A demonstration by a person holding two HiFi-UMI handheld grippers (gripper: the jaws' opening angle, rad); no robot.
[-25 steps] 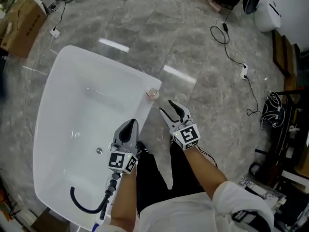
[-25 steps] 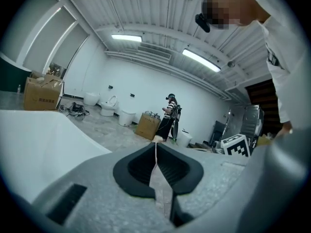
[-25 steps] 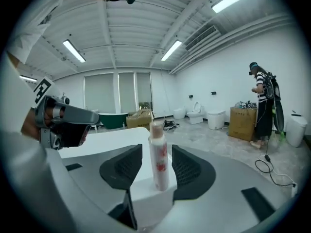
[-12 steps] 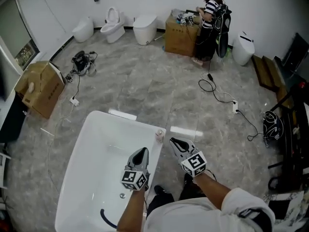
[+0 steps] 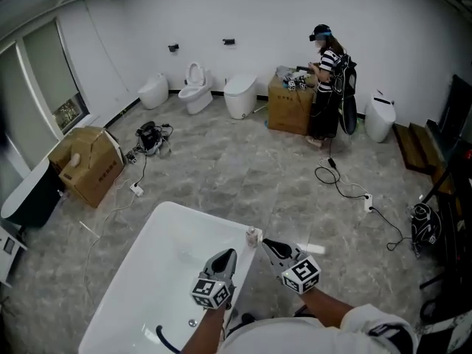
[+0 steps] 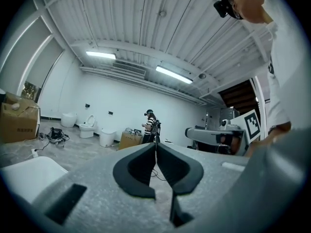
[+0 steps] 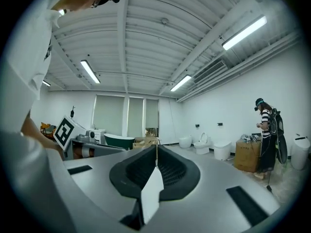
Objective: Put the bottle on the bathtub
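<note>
In the head view we see the white bathtub [image 5: 193, 213] filling the 7 o'clock part of the frame. The bottle [image 5: 253, 236], small and pale, sits on the tub's rim at its nearest-right corner. It is free of both tools.

Our left gripper [image 5: 228, 255] hangs over the tub's edge, with the bottle at about 1 o'clock of its tips and near them. In the left gripper view its dark jaws are clenched tip to tip, and nothing lies between them. Our right gripper [image 5: 268, 244] is just beside the bottle, which lies at about 10 o'clock of its tips without touching them. Its jaws have just been closing, and the right gripper view shows them pressed together and empty.

A black hose [image 5: 167, 338] curls in the tub bottom at 6 o'clock.

Across the grey marbled floor [image 5: 221, 168], a person [image 5: 328, 87] in a striped top stands at 1 o'clock, at a cardboard box [image 5: 290, 103]. Three white toilets [image 5: 195, 87] line the far wall at 11 to 12 o'clock, and a fourth [image 5: 380, 118] stands at 2 o'clock. A taped carton [image 5: 88, 165] lies at 9 o'clock. A black cable [image 5: 346, 184] snakes over the floor at 3 o'clock, well apart from the tub.
</note>
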